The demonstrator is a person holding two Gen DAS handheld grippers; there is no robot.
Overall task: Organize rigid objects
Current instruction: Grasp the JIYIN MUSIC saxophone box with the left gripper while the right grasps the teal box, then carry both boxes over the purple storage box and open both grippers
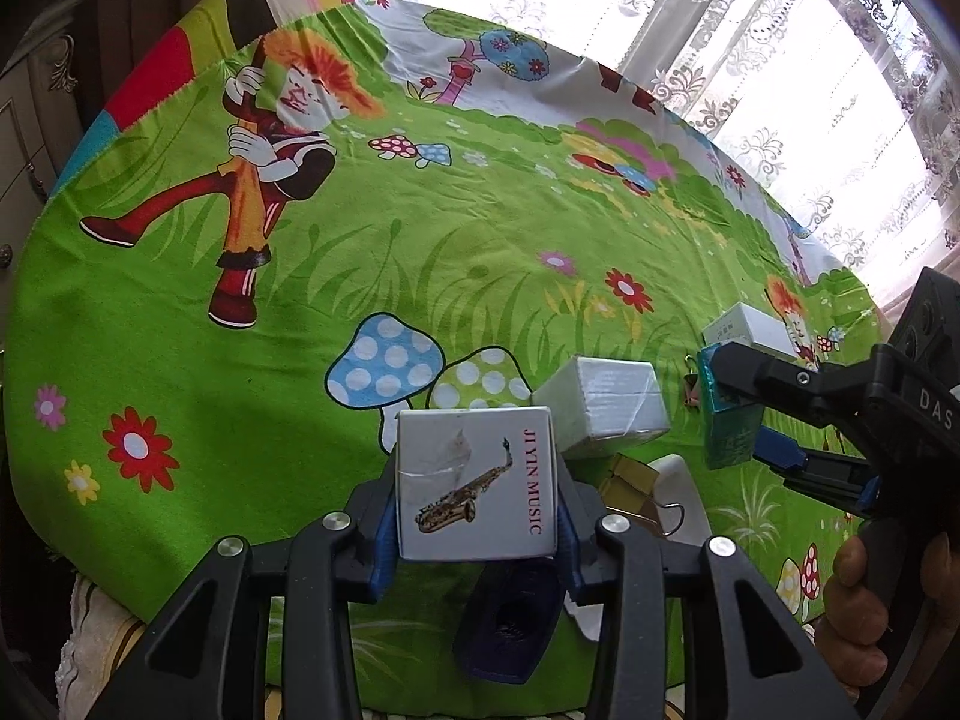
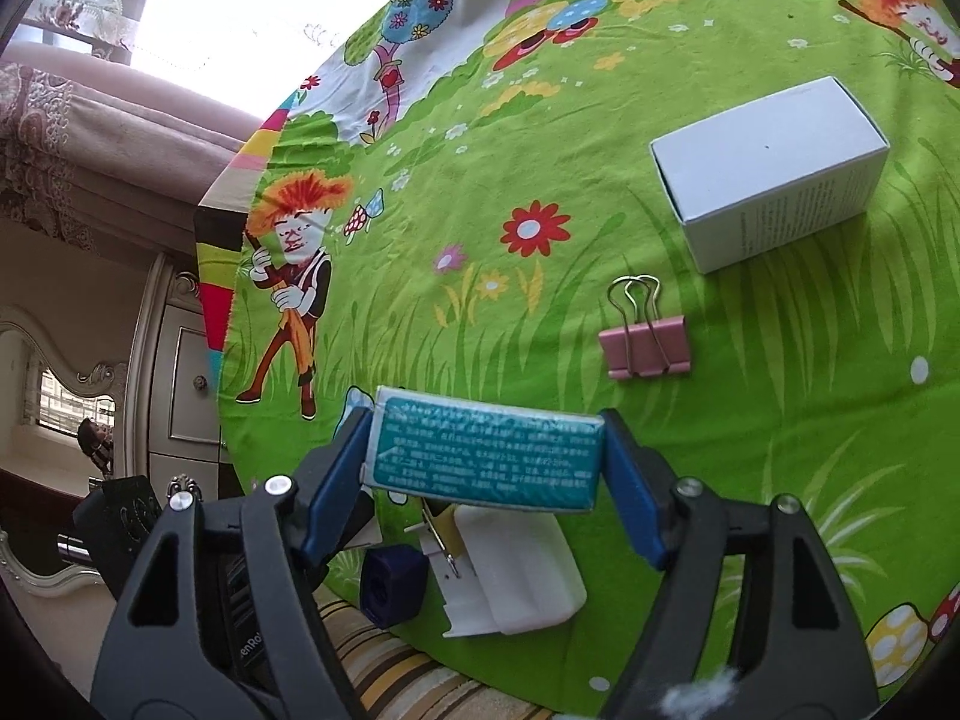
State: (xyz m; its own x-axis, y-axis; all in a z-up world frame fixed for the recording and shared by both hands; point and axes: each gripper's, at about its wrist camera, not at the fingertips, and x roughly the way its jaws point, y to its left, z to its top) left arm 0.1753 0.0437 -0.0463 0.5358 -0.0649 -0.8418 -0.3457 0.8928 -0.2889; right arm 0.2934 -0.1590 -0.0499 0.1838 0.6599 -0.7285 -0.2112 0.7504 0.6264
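The left gripper pinches the saxophone box, its blue pads pressed on the box's left and right sides; the box sits squarely between the fingers, its printed face toward the camera, at the near edge of the table. The right gripper has the teal box crosswise between its fingers, long axis running left to right from pad to pad; the pads appear to meet both short ends, so it likely grips the box, though the contact on the right end is hard to make out. Judging by this, each hand carries one box, and the coming move turns on where each gets set down. The larger white box lies far right of the right gripper, long axis slanting up to the right, well apart; the pink binder clip lies between them. Under the grippers, a white tray, a dark blue block and a yellow clip are partly hidden.
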